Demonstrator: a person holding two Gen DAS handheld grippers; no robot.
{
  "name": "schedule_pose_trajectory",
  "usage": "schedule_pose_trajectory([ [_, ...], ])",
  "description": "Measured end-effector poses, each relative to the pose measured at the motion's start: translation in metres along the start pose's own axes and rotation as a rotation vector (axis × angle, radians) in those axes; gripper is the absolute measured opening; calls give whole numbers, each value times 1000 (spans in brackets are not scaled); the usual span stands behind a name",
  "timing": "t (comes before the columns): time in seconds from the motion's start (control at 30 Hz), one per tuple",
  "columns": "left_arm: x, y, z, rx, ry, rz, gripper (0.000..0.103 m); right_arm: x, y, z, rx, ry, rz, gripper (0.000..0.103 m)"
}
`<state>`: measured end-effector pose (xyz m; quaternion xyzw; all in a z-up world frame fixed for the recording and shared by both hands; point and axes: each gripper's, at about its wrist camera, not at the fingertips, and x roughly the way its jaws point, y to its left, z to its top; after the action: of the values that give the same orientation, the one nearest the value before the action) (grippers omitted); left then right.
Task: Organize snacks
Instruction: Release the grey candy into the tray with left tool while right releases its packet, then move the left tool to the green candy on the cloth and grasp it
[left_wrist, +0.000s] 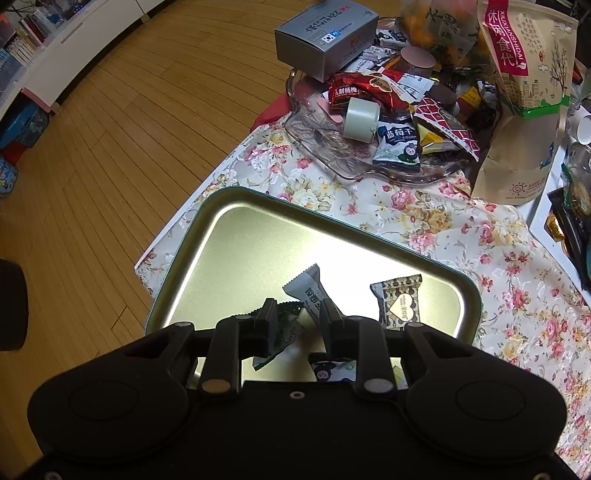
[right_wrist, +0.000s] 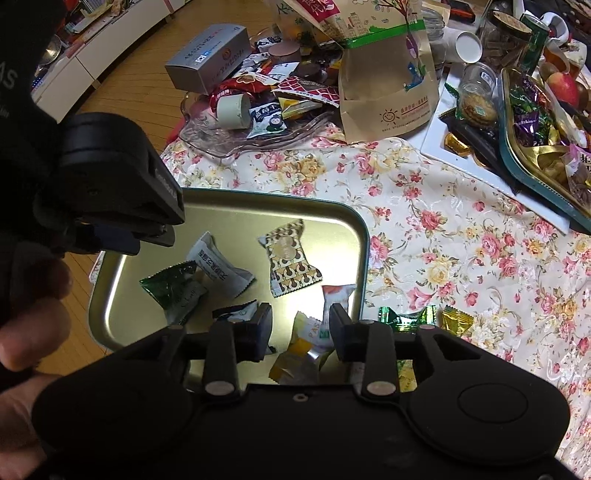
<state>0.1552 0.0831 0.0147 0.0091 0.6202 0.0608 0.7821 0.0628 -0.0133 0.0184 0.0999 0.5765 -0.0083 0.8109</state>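
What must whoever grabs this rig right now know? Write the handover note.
Left gripper: open, empty, over the tin tray.
Right gripper: open above a yellow packet lying in the tray; nothing gripped.
Done: several wrapped snacks are in the tray.
Left: green candy and gold candy on the cloth beside the tray; probably also the heap in the glass dish.
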Motion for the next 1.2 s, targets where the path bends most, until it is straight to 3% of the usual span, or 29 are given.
schedule_pose_trajectory([
  [0.73,-1,-39,-11,111,47,-78,36,8,-52,-6,123,79,-111,36],
  [1.2,-3,-92,-31,225,78,-137,36,-19,-148,-10,341,70,-162,36],
])
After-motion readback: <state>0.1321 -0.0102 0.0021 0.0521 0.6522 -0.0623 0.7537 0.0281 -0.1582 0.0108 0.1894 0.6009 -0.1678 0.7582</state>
